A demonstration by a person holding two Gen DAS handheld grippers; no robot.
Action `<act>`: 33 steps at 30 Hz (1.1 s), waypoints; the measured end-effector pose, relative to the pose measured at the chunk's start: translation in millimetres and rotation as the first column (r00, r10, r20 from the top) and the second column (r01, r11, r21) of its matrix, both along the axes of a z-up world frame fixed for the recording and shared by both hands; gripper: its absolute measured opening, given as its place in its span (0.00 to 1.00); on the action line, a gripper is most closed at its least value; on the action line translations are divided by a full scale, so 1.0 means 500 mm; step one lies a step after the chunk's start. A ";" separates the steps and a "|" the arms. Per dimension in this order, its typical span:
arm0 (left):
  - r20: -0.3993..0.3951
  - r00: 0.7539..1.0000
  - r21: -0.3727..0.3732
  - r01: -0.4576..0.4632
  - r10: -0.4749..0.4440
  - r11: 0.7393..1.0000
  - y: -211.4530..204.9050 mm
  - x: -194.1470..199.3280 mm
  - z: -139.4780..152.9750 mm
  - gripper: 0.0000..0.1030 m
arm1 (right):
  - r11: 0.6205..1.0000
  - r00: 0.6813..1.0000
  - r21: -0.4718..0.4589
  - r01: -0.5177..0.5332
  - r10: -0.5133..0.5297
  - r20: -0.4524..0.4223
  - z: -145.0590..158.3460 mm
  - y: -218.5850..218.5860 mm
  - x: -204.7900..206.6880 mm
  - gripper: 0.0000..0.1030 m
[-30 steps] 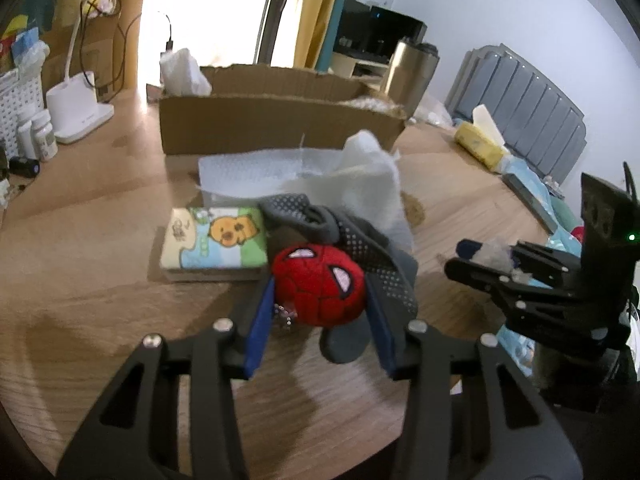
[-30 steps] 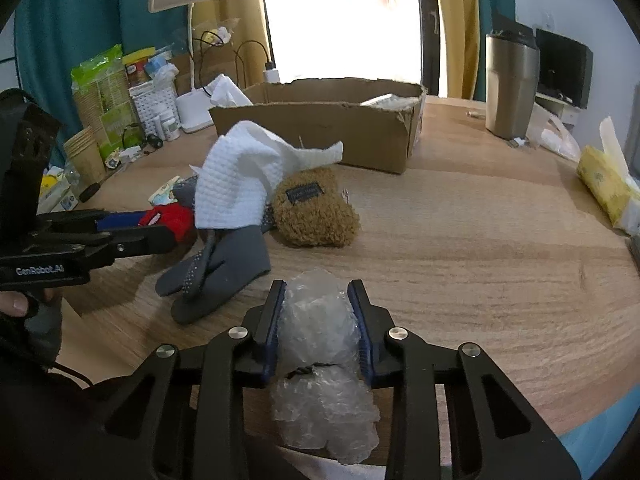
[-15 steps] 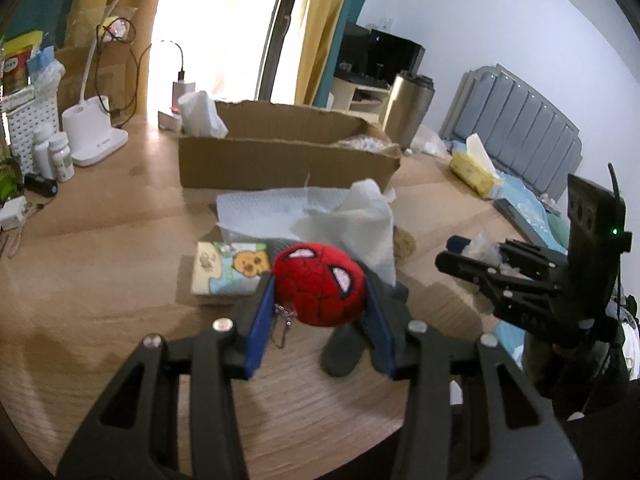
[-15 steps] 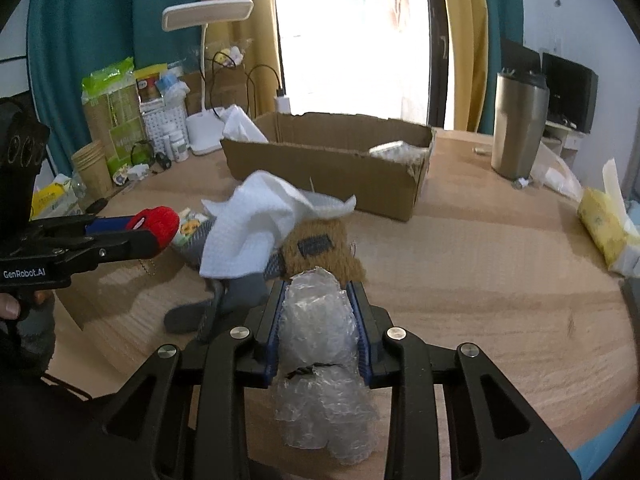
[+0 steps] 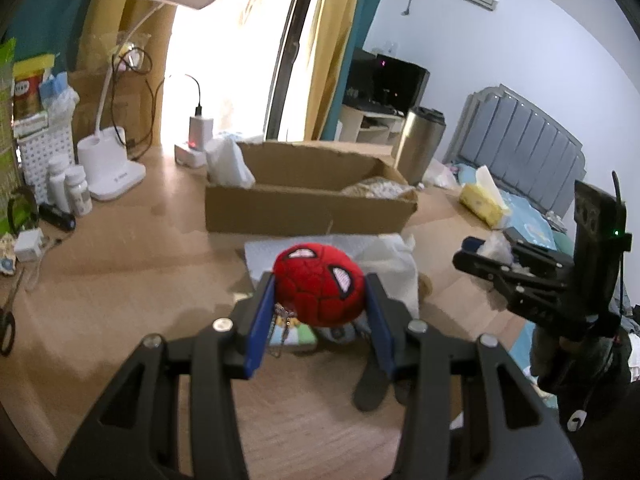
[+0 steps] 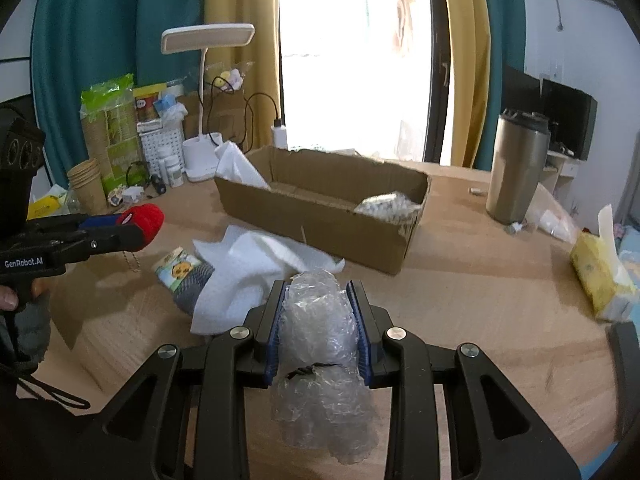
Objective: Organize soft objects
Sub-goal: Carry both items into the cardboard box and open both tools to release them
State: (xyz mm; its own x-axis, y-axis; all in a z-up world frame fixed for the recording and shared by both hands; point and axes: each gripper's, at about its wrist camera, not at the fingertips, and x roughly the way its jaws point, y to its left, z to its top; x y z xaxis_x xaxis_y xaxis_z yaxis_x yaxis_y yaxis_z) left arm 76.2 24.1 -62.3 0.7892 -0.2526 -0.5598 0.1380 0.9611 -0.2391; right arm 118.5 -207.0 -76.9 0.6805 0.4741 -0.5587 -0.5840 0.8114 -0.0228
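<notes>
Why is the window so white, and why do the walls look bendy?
In both wrist views, daylight through the window is too bright for the camera, so it washes out to white. The fisheye lens bends straight things near the edges, like the curtain in the right wrist view. The cardboard box in the left wrist view looks slightly blurred.

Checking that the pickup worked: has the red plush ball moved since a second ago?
Yes. The red plush ball, gripped in the left tongs, has risen off the table toward the cardboard box.
</notes>
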 end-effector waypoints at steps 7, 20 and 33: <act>0.048 0.999 0.017 -0.007 0.006 1.000 0.012 0.025 0.020 0.44 | 1.000 0.999 0.013 -0.005 0.005 0.038 0.024 0.016 0.026 0.31; 0.075 0.997 0.019 0.003 -0.004 1.000 0.015 0.077 0.025 0.44 | 0.999 0.996 0.013 -0.035 0.034 0.082 0.049 0.054 0.073 0.31; 0.112 0.994 0.026 0.008 -0.011 1.000 0.037 0.128 0.035 0.44 | 0.999 0.993 -0.006 -0.044 0.044 0.108 0.066 0.082 0.120 0.31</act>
State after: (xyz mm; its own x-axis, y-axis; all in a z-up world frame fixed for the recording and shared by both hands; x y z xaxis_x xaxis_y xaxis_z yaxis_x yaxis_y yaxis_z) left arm 139.9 42.5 -44.9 0.8449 -0.2474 -0.4743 0.1718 0.9652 -0.1973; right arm 178.4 -165.8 -44.1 0.7152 0.5031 -0.4851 -0.6133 0.7847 -0.0904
